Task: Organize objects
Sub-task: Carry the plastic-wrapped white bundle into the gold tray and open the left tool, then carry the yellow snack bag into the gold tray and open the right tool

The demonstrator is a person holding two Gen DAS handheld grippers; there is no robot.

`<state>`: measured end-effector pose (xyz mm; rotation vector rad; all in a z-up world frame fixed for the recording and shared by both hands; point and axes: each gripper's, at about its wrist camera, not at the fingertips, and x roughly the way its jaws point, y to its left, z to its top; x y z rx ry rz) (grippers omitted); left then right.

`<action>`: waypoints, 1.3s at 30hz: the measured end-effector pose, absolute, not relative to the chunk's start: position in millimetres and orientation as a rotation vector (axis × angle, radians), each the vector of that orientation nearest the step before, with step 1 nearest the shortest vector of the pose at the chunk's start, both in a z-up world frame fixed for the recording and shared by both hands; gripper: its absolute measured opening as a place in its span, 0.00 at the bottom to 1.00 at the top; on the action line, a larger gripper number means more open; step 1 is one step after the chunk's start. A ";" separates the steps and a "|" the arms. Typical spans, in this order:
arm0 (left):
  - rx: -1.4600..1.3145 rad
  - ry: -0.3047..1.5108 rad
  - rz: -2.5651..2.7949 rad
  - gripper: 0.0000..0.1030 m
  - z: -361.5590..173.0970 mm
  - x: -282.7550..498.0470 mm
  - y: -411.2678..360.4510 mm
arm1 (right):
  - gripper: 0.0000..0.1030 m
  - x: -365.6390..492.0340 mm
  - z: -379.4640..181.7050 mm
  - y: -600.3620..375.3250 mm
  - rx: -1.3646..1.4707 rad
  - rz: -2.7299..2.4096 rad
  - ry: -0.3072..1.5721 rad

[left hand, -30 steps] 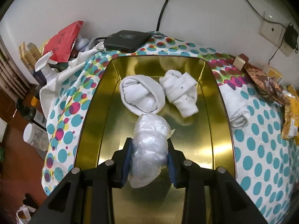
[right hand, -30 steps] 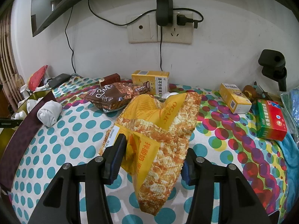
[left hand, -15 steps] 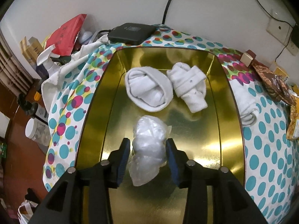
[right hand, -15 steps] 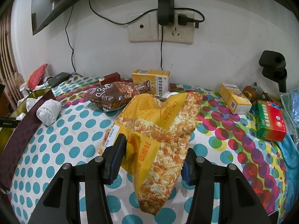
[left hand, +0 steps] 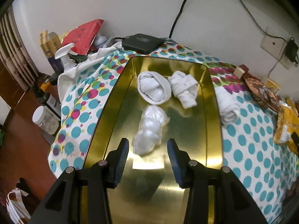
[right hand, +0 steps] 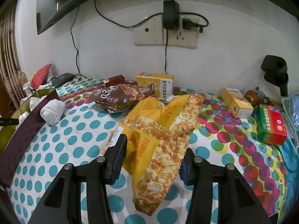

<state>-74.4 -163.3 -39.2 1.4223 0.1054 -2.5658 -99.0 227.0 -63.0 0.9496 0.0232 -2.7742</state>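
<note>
Now the left gripper [left hand: 148, 150] has its jaws parted, just opened off the plastic-wrapped bundle [left hand: 149, 130] lying in the gold tray [left hand: 213, 130]. The right gripper [right hand: 152, 160], its jaws just narrowed onto the yellow snack bag [right hand: 160, 130] on the surface, could crush the crinkly contents or let it slip.

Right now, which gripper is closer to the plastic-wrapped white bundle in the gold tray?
Left. The left gripper has its open jaws on either side of the plastic-wrapped bundle in the gold tray. The right gripper is off beside the tray, around the yellow snack bag.
</note>
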 end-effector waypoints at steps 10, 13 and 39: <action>1.341 0.055 -2.646 0.42 -18.8 -18.1 -136.3 | 0.38 -82.3 -49.5 228.7 0.785 -2.788 -0.008; 1.310 0.063 -2.664 0.43 -15.8 -4.4 -133.4 | 0.37 -80.2 -46.4 233.7 0.762 -2.790 -0.040; 1.140 0.192 -2.718 0.43 -10.6 68.6 -148.9 | 0.35 -48.8 23.0 169.3 0.735 -2.543 -0.250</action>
